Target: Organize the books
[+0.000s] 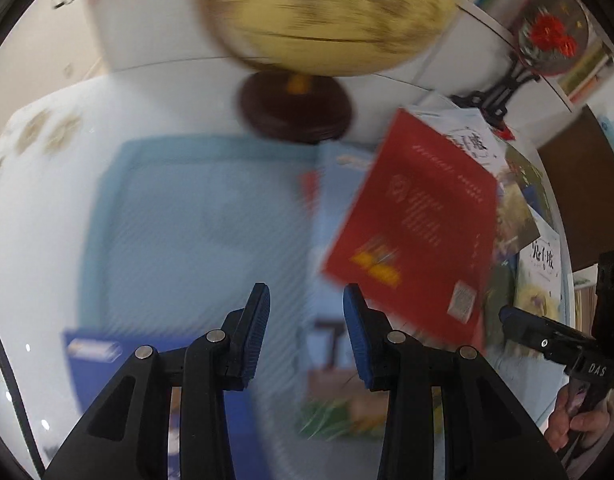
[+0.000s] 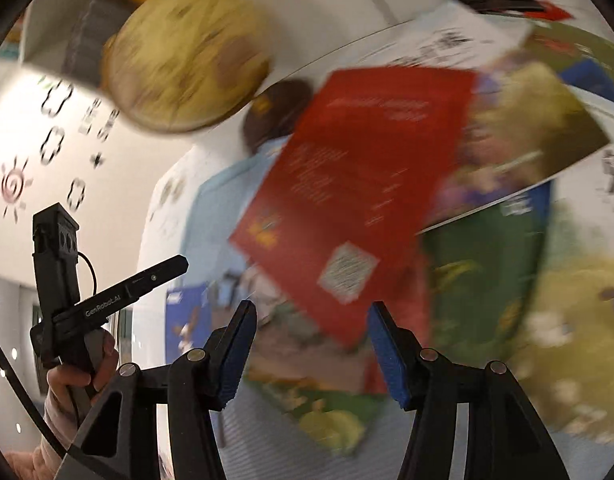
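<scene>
Ahead of my right tool [image 2: 311, 344], parted & empty, lies the red book [image 2: 355, 184]; left tool [image 1: 307, 332] narrow, empty. Between pickups; next needs a grab.

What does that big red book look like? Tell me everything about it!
The red book has a plain red cover with faint pale lettering, a small yellow mark near one lower corner and a white barcode patch near the other. It looks like a thin paperback, closed. It is tilted, with one corner pointing toward the cameras, over the other scattered books, near the globe's dark base. Blur hides whether it rests on them. Neither gripper touches it; both stand open and empty.
</scene>
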The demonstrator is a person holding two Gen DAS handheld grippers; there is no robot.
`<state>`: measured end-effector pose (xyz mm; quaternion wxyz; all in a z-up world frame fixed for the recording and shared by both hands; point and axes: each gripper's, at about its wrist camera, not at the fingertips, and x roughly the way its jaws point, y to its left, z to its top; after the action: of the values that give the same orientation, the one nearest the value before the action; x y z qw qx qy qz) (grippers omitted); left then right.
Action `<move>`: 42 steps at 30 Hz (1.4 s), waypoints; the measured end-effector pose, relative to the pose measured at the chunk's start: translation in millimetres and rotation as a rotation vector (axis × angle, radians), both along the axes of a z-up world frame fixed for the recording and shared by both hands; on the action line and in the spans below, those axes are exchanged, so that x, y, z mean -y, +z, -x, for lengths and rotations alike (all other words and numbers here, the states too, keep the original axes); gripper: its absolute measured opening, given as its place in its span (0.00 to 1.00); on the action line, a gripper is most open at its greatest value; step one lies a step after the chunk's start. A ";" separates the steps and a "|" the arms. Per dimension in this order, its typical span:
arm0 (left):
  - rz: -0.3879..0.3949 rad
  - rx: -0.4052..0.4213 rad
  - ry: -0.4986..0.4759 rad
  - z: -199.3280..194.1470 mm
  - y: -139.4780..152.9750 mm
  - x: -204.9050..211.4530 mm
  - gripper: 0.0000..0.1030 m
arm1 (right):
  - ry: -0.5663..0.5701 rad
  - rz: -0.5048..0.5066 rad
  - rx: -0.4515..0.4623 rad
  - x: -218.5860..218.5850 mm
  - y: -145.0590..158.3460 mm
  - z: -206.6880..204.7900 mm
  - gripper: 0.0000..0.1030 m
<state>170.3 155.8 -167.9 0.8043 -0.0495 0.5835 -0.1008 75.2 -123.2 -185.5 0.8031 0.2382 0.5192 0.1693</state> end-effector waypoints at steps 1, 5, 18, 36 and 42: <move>-0.012 0.001 -0.011 -5.9 -2.1 10.5 0.34 | -0.010 0.003 -0.002 4.5 -0.3 -3.8 0.54; -0.051 0.011 -0.035 -27.1 -10.8 32.7 0.34 | -0.020 0.013 -0.011 11.8 -4.7 -18.7 0.54; -0.123 -0.007 -0.003 -54.0 -34.3 49.9 0.48 | 0.029 -0.021 -0.046 3.3 -26.2 -54.9 0.55; -0.088 -0.057 -0.206 40.2 -29.1 105.4 0.47 | 0.068 -0.103 0.004 3.2 -4.8 7.3 0.43; -0.085 -0.049 -0.186 56.3 -24.5 109.7 0.47 | -0.003 -0.007 0.039 28.8 2.7 10.1 0.43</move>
<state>114.1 46.1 -192.4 0.7783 0.0365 0.6089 -0.1488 65.1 -152.0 -182.9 0.8126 0.2385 0.5024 0.1744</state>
